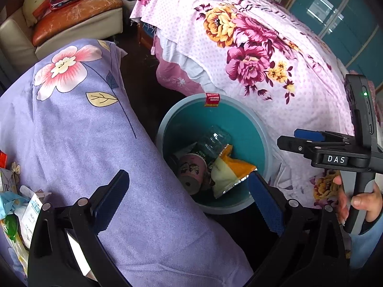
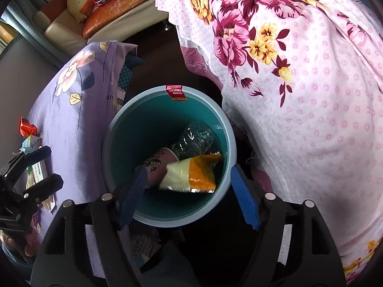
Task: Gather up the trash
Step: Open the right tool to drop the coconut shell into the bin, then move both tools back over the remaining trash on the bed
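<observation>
On your left, the remaining trash [image 1: 16, 205], cartons and wrappers, sits in a heap on the purple flowered cloth [image 1: 79, 129], and your left gripper [image 1: 189, 196] hangs beside it with its jaws spread wide and nothing between them, probably free to go back for more. In the middle the teal bin [image 2: 115, 134] stands on the floor between the two covered tables, within reach of both hands, already holding a cup, a crushed bottle and a yellow bag [image 2: 191, 174]; your right gripper [image 2: 189, 191] hovers over its rim, released and empty
</observation>
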### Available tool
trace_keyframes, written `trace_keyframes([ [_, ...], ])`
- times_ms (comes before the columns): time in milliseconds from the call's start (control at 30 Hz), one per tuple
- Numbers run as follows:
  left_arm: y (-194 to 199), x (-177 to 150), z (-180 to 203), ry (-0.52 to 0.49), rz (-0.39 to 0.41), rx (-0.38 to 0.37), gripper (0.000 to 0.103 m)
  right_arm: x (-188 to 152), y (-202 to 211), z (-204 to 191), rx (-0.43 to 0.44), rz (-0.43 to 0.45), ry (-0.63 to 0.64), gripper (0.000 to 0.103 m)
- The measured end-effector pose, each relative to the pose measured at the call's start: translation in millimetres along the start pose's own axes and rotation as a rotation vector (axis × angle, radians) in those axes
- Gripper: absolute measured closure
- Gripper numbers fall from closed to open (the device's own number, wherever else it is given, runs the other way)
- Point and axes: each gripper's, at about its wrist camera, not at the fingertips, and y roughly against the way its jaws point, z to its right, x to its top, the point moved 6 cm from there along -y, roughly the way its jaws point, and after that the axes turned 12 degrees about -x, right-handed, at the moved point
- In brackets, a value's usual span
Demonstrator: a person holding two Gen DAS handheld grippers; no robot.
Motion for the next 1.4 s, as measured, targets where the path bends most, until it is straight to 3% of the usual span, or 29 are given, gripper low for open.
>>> trace_keyframes([
  [267,23.2,-22.5,-8.0,0.023,0.021,-0.006,0.004,-6.1,16.5,-11.9,-0.018,-0.001,0.021,0.026],
  [700,80.8,-63.0,-52.0,0.087,0.091,0.018,0.004,-24.1,42.6,-87.2,-0.022,0.013,0.143,0.024],
  [1000,127.1,-100.0,-110.9,0.189,0.155,0.044,0.004,-32.9,47.6,-151.0,-0.017,-0.014,0.242,0.020],
  [1400,174.3,-148.8,-204.7,0.359,0.212,0.107,0.004,-48.6,38.0,-265.7,0.017,-0.059,0.447,0.020],
])
